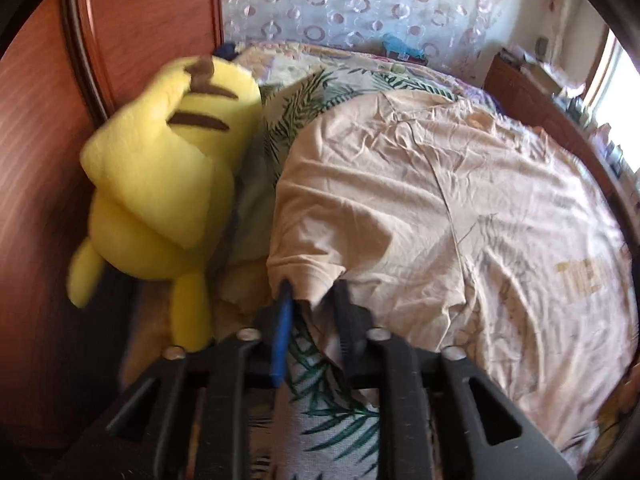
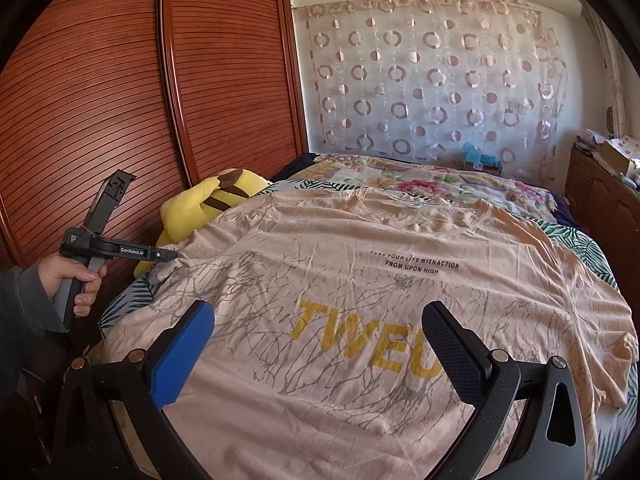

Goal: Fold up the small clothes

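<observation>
The wrinkly peach cotton T-shirt (image 2: 360,248) looks soft & matt, w/ yellow printed letters. The fuzzy yellow plush toy (image 1: 160,184) is soft cloth. The red-brown ribbed wooden wardrobe doors (image 2: 120,100) shine a bit. The see-thru white curtain w/ pink rings (image 2: 432,80) is thin cloth. The black plastic right gripper (image 2: 318,320) is matt, w/ one rough blue pad.

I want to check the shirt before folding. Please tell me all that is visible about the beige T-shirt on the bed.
The beige T-shirt is thin, wrinkled fabric, spread flat on the bed, print side up: yellow letters "TWEU", small black text, grey branch-like lines. Its neckline lies at the far end. The left gripper is shut on one sleeve's hem, near the yellow plush toy. The right gripper is open above the near part of the shirt.
</observation>
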